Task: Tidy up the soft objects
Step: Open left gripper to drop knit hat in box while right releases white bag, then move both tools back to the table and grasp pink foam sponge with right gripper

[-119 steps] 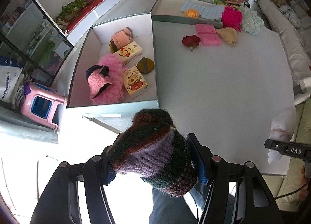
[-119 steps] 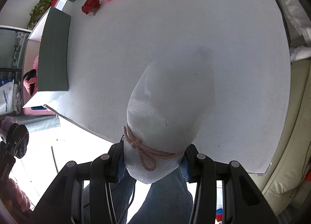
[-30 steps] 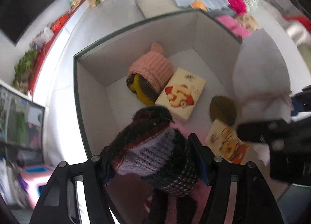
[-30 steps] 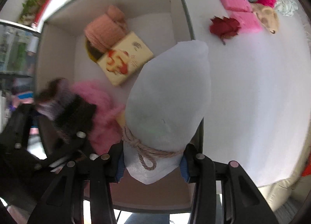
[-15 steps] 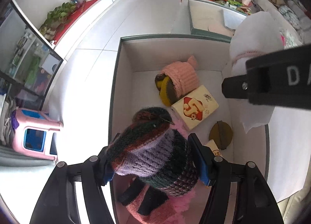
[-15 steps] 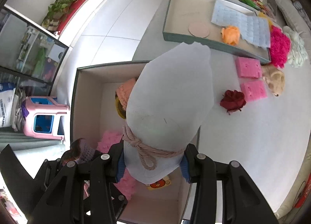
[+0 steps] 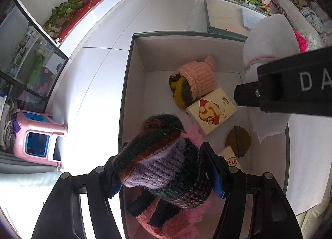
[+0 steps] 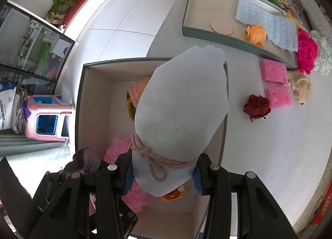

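My left gripper (image 7: 166,168) is shut on a striped knitted hat (image 7: 161,160) in purple, green and brown, held above the near end of the open white box (image 7: 132,85). My right gripper (image 8: 162,174) is shut on a white pouch tied with pink cord (image 8: 178,114), held above the same box (image 8: 93,102); the pouch also shows in the left wrist view (image 7: 267,39). Inside the box lie a pink knitted hat (image 7: 197,77), a fluffy pink slipper (image 7: 166,218), two yellow cartons (image 7: 211,112) and a brown round pad (image 7: 238,140).
On the table right of the box lie a red rose (image 8: 257,106), two pink sponges (image 8: 274,71), a beige soft thing (image 8: 300,87) and a magenta fluffy thing (image 8: 307,52). A shallow tray (image 8: 207,31) holds an orange flower (image 8: 256,33). A pink stool (image 7: 35,141) stands on the floor.
Over four seconds both grippers moved from the table's near edge to above the box, each still holding its load. In the last half second they shifted only slightly.
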A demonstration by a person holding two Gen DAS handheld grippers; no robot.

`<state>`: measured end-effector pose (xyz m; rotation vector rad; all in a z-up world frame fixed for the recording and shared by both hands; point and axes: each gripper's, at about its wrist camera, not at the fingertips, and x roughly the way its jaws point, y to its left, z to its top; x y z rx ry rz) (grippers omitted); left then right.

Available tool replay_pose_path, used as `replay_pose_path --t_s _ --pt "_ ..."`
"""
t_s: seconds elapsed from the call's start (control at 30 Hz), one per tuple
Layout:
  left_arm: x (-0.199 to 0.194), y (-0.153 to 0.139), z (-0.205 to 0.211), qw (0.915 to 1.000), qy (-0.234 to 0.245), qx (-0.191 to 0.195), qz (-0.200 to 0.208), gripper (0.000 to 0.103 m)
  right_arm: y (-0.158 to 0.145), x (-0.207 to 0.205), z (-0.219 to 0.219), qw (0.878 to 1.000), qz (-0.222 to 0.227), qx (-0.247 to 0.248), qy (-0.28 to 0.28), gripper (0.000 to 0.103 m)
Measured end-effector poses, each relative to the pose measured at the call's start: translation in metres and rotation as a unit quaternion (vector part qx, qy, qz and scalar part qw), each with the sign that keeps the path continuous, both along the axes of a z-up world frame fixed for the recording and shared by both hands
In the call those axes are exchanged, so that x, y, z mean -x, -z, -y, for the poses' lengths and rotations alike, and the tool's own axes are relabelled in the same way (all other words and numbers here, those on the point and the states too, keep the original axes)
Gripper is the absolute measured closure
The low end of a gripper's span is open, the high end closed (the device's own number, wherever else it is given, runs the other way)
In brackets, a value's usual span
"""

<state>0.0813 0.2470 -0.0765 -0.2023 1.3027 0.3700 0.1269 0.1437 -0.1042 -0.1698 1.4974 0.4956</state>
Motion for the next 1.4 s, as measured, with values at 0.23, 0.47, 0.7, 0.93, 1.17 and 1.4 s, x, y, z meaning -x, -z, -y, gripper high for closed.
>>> replay_pose_path --t_s 0.23,0.47,0.7,0.93,1.17,1.4 --pt "0.002 -0.001 -0.002 0.9993 0.000 0.037 0.009 0.002 -0.001 -0.001 0.002 1.000 -0.006 -0.004 -0.003 0.027" --pt "0.003 -0.010 0.002 0.9995 -0.001 0.024 0.022 0.001 -0.011 -0.002 0.014 1.000 0.002 -0.019 0.017 0.010" --pt "0.004 -0.013 0.002 0.9996 -0.003 0.024 0.018 0.001 -0.013 0.002 0.032 0.998 -0.010 -0.037 0.057 0.000" --pt "0.014 -0.017 0.010 0.9998 0.008 0.013 0.015 0.001 -0.020 0.008 0.046 0.997 0.002 -0.035 0.064 0.000" --pt "0.013 -0.017 0.025 0.9994 0.032 0.010 0.004 0.001 -0.016 0.020 0.071 0.997 -0.002 -0.026 0.074 0.000" --pt "0.002 -0.020 0.057 0.9979 0.065 0.005 -0.005 0.001 -0.001 0.027 0.119 0.993 -0.023 -0.024 0.115 0.000"
